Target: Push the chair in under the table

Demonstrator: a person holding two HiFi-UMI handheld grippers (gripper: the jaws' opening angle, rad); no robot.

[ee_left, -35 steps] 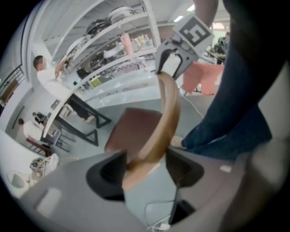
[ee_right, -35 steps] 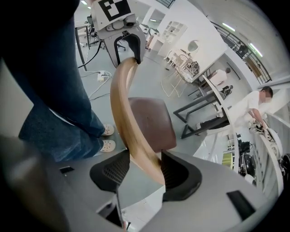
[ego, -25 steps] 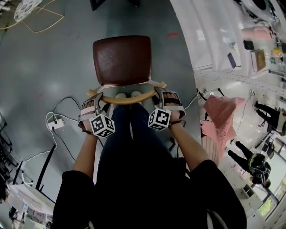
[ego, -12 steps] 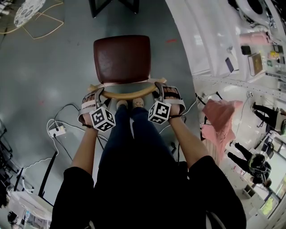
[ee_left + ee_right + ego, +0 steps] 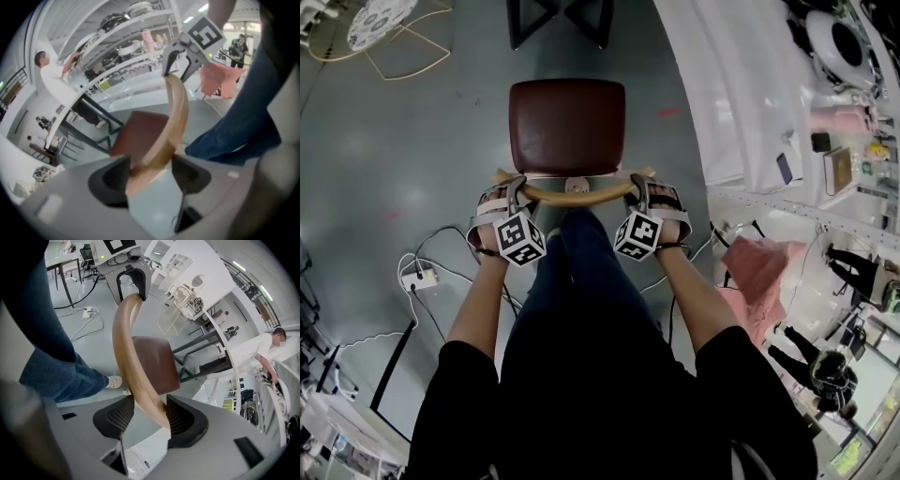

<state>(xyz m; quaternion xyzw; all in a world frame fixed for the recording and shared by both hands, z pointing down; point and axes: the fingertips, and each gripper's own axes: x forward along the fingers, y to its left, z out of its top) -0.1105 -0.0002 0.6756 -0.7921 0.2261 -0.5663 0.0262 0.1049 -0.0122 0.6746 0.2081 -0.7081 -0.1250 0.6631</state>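
The chair has a dark red seat [image 5: 567, 127] and a curved wooden backrest [image 5: 577, 195]. It stands on the grey floor, in front of the person's legs. My left gripper [image 5: 515, 187] is shut on the backrest's left end and my right gripper [image 5: 637, 185] on its right end. The left gripper view shows the backrest [image 5: 176, 112] running out from between the left gripper's [image 5: 147, 168] pads, with the seat [image 5: 140, 133] beyond. In the right gripper view the backrest [image 5: 124, 338] sits between the right gripper's [image 5: 149, 413] pads. The black legs of a table [image 5: 558, 19] stand just beyond the seat.
A power strip with cables [image 5: 417, 277] lies on the floor at the left. A yellow wire frame [image 5: 398, 42] is at the far left. White tables and shelves [image 5: 741, 84] and a pink cloth [image 5: 759, 258] line the right. A person in white [image 5: 54, 79] stands at the shelves.
The chair has slid forward toward the black table legs with both grippers still on the backrest. The person's legs have stepped forward behind it.
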